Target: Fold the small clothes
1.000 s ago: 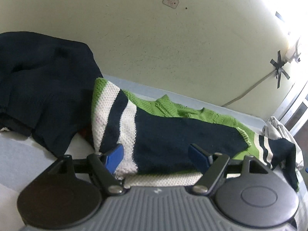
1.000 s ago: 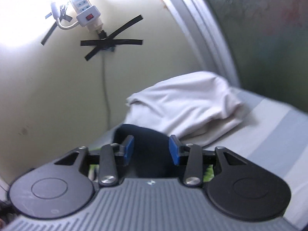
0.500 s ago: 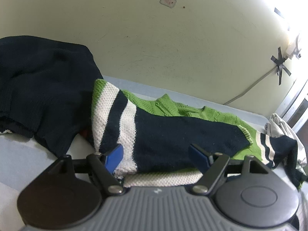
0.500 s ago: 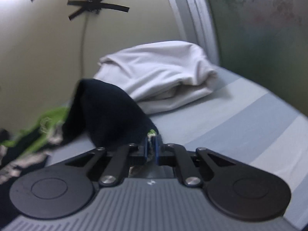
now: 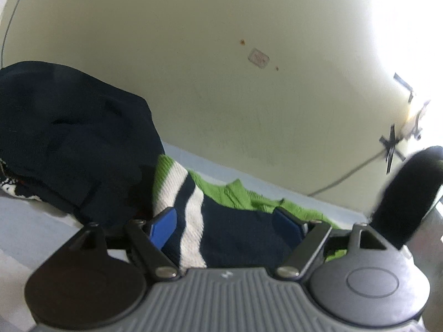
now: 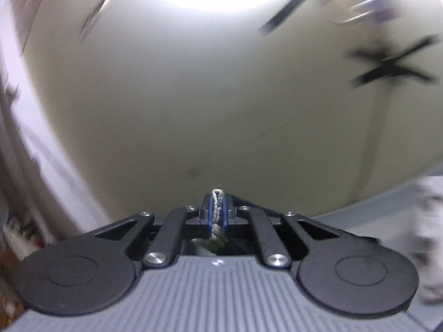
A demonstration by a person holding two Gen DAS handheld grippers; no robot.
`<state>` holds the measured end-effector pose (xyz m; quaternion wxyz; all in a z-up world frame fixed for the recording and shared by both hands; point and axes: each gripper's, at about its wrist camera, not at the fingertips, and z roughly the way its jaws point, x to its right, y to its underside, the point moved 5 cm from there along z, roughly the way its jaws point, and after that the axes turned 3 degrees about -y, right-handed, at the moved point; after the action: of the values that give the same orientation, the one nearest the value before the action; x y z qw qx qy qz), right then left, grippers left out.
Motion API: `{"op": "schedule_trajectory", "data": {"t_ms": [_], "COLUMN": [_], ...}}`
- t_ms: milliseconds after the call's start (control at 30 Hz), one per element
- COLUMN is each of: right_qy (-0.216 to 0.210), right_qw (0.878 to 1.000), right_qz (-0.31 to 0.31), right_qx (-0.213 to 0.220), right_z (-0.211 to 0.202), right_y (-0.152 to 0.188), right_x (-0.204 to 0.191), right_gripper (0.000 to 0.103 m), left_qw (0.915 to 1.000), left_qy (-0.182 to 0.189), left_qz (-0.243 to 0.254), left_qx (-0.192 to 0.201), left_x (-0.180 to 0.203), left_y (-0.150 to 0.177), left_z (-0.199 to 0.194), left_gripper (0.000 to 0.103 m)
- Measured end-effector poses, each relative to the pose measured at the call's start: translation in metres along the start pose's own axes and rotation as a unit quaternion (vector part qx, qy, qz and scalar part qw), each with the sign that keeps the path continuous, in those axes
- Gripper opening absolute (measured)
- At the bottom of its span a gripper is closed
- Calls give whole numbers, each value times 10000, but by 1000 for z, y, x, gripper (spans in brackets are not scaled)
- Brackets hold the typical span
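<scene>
On the bed, against the wall, lies the striped sweater, green/white/navy, w/ a dark pile touching its left end. L gripper hangs just over the sweater, jaws wide, pads either side of the navy part, not pressing. R gripper is clamped tight on a bit of knit edge; a navy sleeve is lifted at right. R view blurred.
</scene>
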<state>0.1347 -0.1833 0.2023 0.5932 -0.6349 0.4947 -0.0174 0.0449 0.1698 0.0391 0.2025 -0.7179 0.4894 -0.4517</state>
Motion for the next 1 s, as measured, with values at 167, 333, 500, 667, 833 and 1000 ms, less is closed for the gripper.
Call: {"op": "schedule_trajectory", "data": {"t_ms": [167, 333, 500, 667, 833, 1000], "right_qy": [-637, -333, 1081, 1655, 1988, 1882], "right_qw": [9895, 9951, 9893, 9835, 9780, 9795], "right_qz": [193, 64, -431, -275, 134, 549], "right_qx": [-1283, -934, -878, -675, -625, -461], "right_z": [114, 93, 38, -21, -46, -52], "right_y": [40, 40, 53, 88, 115, 118], "right_x": [-33, -2, 73, 132, 167, 168], "right_gripper": [17, 22, 30, 40, 42, 42], "left_qw": [9999, 9998, 9993, 9964, 9924, 9869], "left_qy": [-76, 53, 310, 353, 22, -336], "left_qz": [-118, -165, 137, 644, 875, 1348], "left_qx": [-28, -71, -150, -430, -869, -822], "left_x": [-8, -6, 15, 39, 45, 54], "left_y": [-4, -5, 3, 21, 44, 58], "left_z": [1, 3, 4, 22, 57, 67], "left_gripper": [79, 79, 79, 72, 67, 70]}}
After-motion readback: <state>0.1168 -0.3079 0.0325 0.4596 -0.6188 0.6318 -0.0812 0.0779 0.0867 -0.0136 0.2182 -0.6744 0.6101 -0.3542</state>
